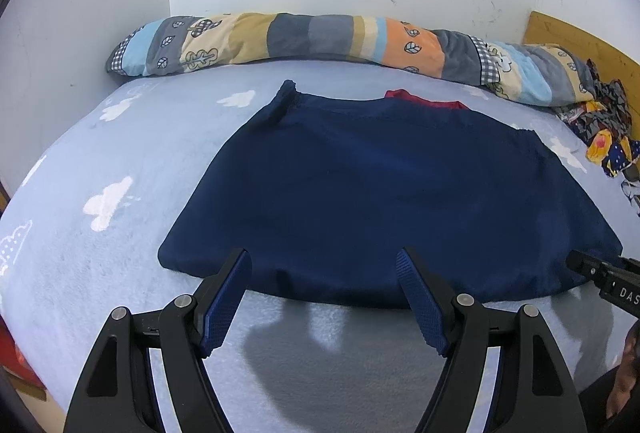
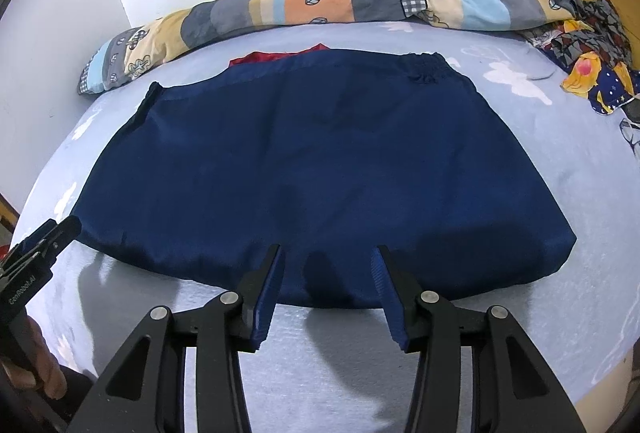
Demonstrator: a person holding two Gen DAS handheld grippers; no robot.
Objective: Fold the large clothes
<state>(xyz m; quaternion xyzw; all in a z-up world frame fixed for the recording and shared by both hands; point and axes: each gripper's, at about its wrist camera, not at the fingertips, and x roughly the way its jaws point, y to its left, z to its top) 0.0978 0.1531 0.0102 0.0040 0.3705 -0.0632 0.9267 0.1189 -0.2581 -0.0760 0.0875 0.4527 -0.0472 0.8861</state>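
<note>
So the bed [image 1: 100, 233] has a navy garment [image 1: 380, 201] spread flat across it, red lining [image 1: 424, 100] peeking out the far edge. Looks slick, light and floppy; I'd pinch the near hem corners. Left claw [image 1: 324, 265] and right claw [image 2: 328, 261] both hover spread apart, empty.

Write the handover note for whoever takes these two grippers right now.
Left gripper: open, holding nothing, at the near hem.
Right gripper: open, holding nothing, at the same hem.
Navy garment lies flat on the cloud-print bed, partly folded by the look of it; a red layer peeks out at its far edge.
Left: grasp the near edge and fold again.
</note>
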